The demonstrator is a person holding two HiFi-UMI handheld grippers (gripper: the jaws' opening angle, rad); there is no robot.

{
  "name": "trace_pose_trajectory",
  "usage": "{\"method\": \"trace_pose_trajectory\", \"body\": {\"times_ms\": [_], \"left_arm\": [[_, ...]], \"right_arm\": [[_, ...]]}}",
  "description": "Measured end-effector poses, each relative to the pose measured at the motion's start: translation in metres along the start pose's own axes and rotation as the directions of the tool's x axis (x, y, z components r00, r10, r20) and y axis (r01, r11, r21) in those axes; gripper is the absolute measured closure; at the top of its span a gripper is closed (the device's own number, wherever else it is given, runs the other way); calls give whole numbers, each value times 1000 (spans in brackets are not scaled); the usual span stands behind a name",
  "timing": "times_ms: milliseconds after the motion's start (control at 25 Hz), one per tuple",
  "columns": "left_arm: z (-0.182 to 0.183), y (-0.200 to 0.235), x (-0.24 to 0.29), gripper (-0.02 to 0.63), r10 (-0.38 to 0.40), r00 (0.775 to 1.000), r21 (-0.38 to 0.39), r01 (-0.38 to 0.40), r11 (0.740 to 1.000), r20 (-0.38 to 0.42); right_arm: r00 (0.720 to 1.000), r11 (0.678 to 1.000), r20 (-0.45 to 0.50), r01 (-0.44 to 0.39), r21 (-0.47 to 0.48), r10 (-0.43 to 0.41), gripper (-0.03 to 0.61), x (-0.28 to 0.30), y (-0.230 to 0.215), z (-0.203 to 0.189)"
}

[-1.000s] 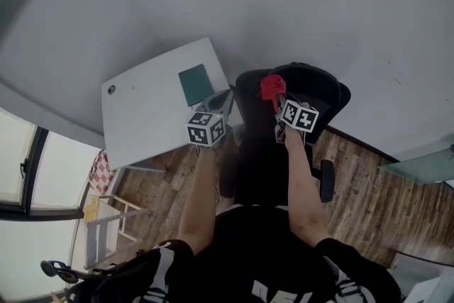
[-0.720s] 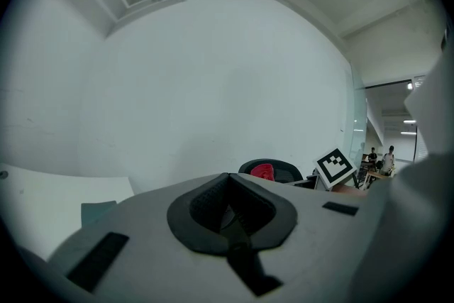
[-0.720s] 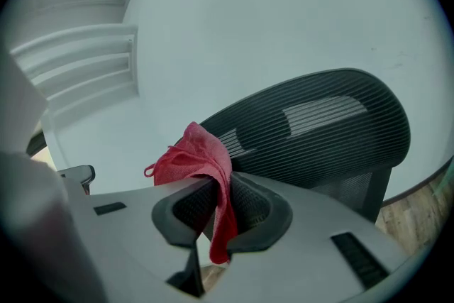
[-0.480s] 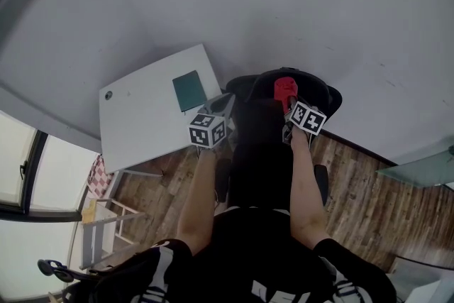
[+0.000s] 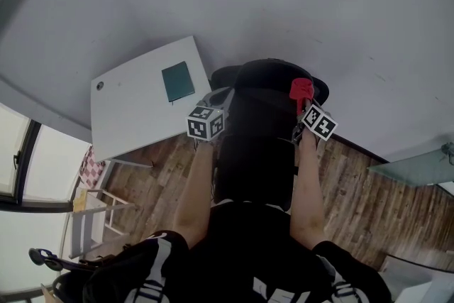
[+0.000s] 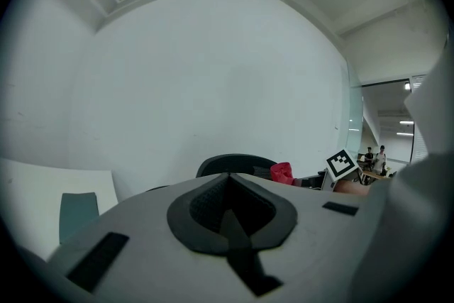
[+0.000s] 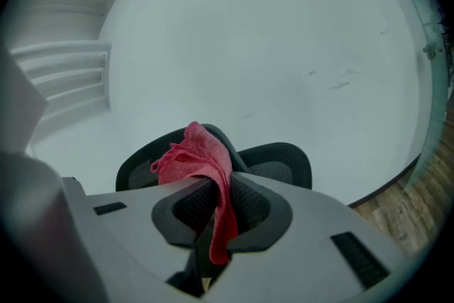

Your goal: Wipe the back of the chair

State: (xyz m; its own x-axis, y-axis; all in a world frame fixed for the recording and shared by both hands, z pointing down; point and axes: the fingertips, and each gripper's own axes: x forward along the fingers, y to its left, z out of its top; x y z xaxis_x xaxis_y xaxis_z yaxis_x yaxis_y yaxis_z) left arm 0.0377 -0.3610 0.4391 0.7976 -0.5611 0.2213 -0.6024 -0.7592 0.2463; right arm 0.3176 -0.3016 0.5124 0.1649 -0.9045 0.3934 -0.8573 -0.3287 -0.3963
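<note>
2 grippers flank the black chair [image 5: 259, 145], which stands directly in front of me with its back [image 7: 280, 156] rising beyond both tools.

1. Right gripper [image 7: 213, 184]: I read its fingers as closed tight on a red cloth [image 7: 202, 156]. The cloth bunches above the fingertips, and 1 tail hangs down between the fingers.
2. Left gripper [image 6: 228, 181]: its fingers are pressed together with nothing between them. It sits at the chair's left edge, next to the white counter [image 5: 135, 110], which carries 1 teal flat item [image 5: 177, 81].
3. Position of the work surface: in the right gripper view, the dark mesh back fills the space just ahead of and below the cloth. In the head view, the cloth sits at the right side of the back's upper end. I cannot tell whether cloth and mesh are touching.

Controlling relation: the back's top edge runs left to right across my view, and most of it extends leftward from the cloth toward the left gripper. The right gripper is nearer and is the only one carrying the cloth. I judge that the next stroke belongs to it, travelling leftward along that edge or downward over the mesh.

Caution: the loose tail could snag in the mesh.
</note>
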Motion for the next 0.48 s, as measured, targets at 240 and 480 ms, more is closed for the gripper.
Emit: {"method": "trace_pose_trajectory", "body": {"times_ms": [240,480], "left_arm": [[-17,-11,-5,589,26,1000,-25,-26,999,-5],[-39,-2,-24,589,75,997,-37,-74,997,24]], "right_arm": [[997,996,25,-77,-43,79,512,-26,-8,-4],[968,961,-59,-248,-125,243,512,-20,39,-47]]}}
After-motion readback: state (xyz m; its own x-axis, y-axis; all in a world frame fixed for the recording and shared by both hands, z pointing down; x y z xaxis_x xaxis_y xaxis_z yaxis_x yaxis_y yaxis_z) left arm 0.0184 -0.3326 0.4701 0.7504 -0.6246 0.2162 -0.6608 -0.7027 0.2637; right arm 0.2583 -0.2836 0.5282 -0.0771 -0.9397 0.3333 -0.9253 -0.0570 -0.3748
